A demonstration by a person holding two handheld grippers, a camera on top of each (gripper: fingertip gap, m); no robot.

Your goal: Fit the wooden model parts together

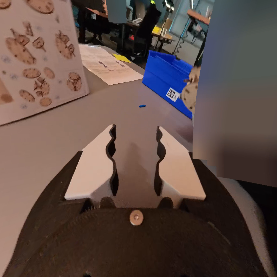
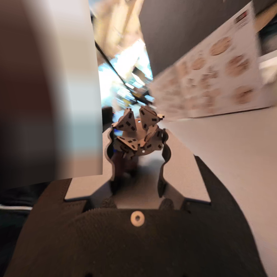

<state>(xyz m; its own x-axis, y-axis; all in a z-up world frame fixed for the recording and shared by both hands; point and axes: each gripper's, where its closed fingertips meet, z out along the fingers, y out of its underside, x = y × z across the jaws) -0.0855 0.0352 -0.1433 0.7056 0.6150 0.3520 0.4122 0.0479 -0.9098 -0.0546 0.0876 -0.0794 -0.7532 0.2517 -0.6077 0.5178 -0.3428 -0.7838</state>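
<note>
My left gripper (image 1: 135, 127) hangs spread and bare over the table (image 1: 60, 142) near a tagged blue bin (image 1: 161, 75), contents unseen, while my right gripper (image 2: 137, 131) clamps a wooden model (image 2: 137, 134).

The bench (image 1: 63, 149) is plain grey. The box (image 1: 39, 57) on it is white, printed with tan clock faces and wooden parts. The bin (image 1: 161, 75) is bright blue with a black-and-white sticker, and a small blue peg (image 1: 142, 106) lies near it. A yellow note (image 1: 121, 57) sits beside white printed paper (image 1: 107, 66). The wooden model (image 2: 138, 131) is light brown with dark slots.
</note>
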